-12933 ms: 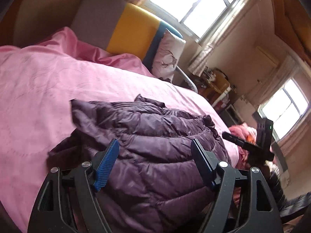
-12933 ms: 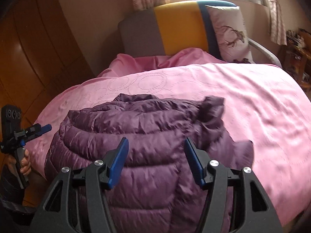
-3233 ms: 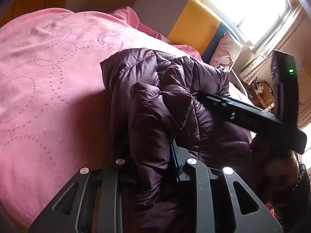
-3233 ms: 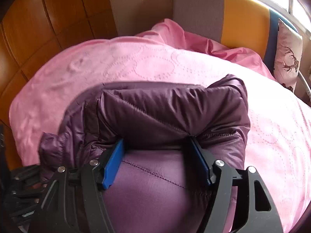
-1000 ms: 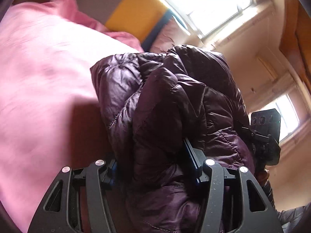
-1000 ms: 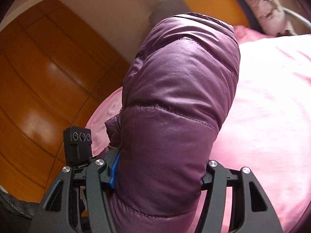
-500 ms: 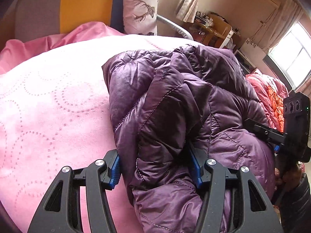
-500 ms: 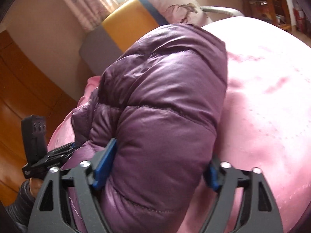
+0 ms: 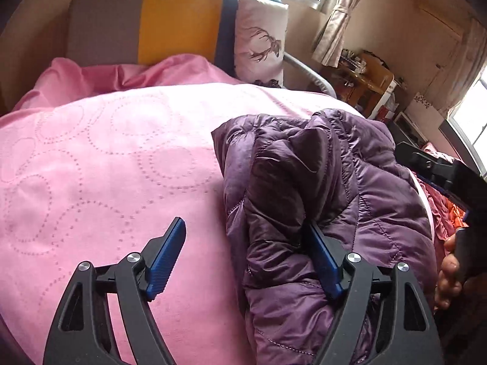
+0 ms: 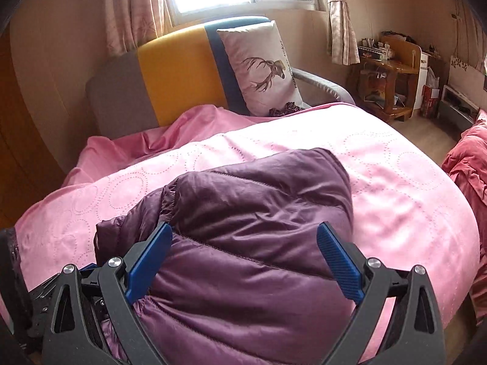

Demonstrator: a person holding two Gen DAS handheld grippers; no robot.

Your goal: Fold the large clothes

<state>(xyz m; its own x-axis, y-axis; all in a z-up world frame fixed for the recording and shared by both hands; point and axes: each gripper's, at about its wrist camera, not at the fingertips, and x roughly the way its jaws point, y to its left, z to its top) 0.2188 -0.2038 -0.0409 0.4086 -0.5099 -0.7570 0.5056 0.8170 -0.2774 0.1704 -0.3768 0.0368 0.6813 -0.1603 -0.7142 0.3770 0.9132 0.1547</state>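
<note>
Change since earlier views: both tongs, which clamped the jacket half a second ago, now stand spread; the bundle, then held up, lies on the bed.
Jacket [image 10: 258, 228]: purple quilted down, folded into a thick bundle near the foot edge of the pink bed [image 9: 91, 167].
Left tongs [image 9: 249, 255]: spread wide; right finger tucked under a fold, left finger over bare cover.
Right tongs [image 10: 243, 249]: spread, straddling the bundle, gripping nothing.
Background: deer pillow [image 10: 264, 67] against the headboard.
Task progress: fold appears set down; tidying likely remains.
Risk: puffy filling may spring the fold open once released; the tucked left finger could drag a layer loose on withdrawal; the bundle could slide off the slippery edge.
</note>
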